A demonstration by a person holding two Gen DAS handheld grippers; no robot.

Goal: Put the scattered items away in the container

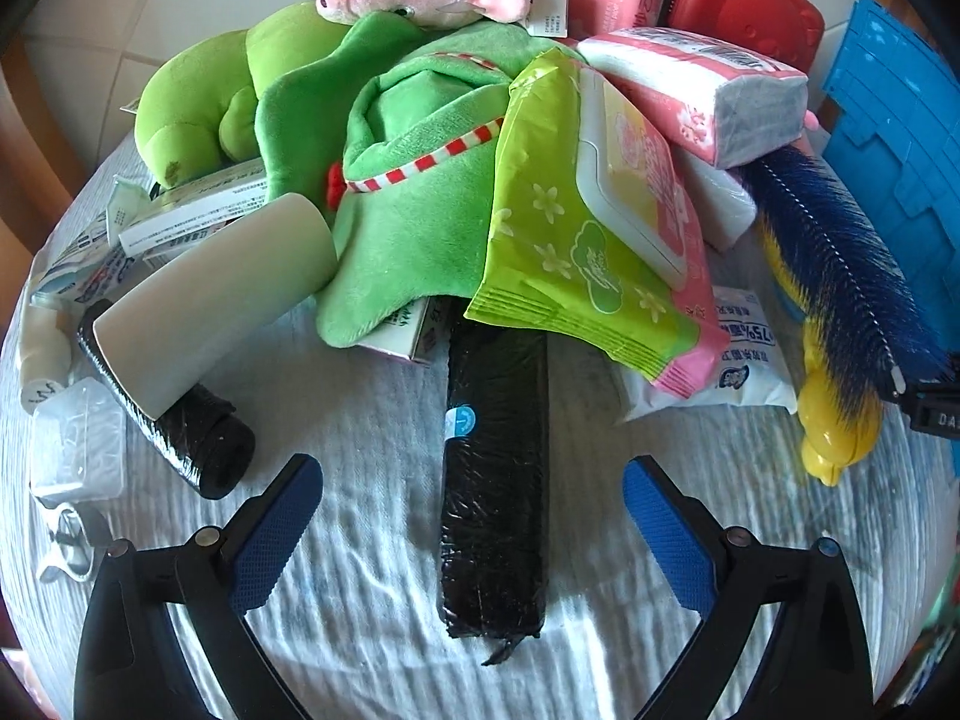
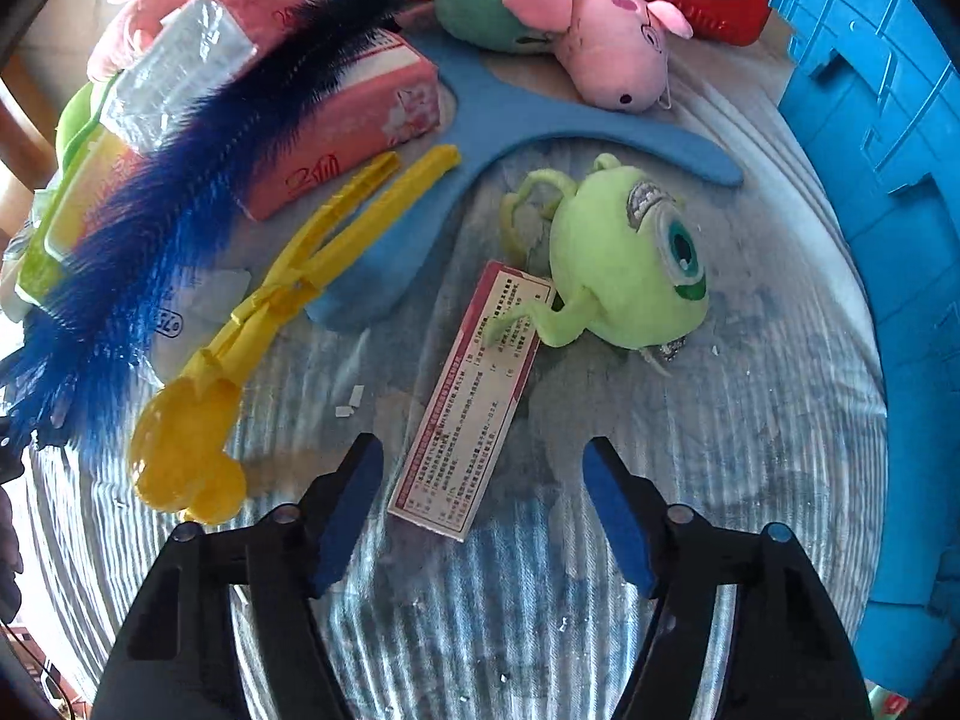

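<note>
**Left wrist view, left to right.**
- White cylinder [image 1: 216, 306]: left of centre, lying tilted on a smaller black roll [image 1: 174, 420].
- Left gripper [image 1: 473, 531]: lower centre, fingers spread wide, holding nothing.
- Long black wrapped roll [image 1: 495, 480]: centre, on the striped cloth [image 1: 360, 510]. Its long axis runs straight away from the gripper; near end between the two blue pads, far end tucked under the green wipes packet [image 1: 576, 252]. Judged the left gripper's nearest item.
- Blue container [image 1: 900, 138]: right edge.

**Right wrist view, left to right.**
- Blue-bristled brush [image 2: 150, 228] and yellow clamp toy [image 2: 264, 330]: left half.
- Right gripper [image 2: 483, 507]: lower centre, fingers spread, empty.
- Flat red-and-white printed box [image 2: 474, 390]: centre, directly ahead, long axis slightly slanted toward upper right; near end between the fingertips.
- Green one-eyed plush [image 2: 630, 264]: just beyond, one arm lying on the box's far end.
- Blue container [image 2: 870, 180]: right edge, nearer this gripper.
</note>
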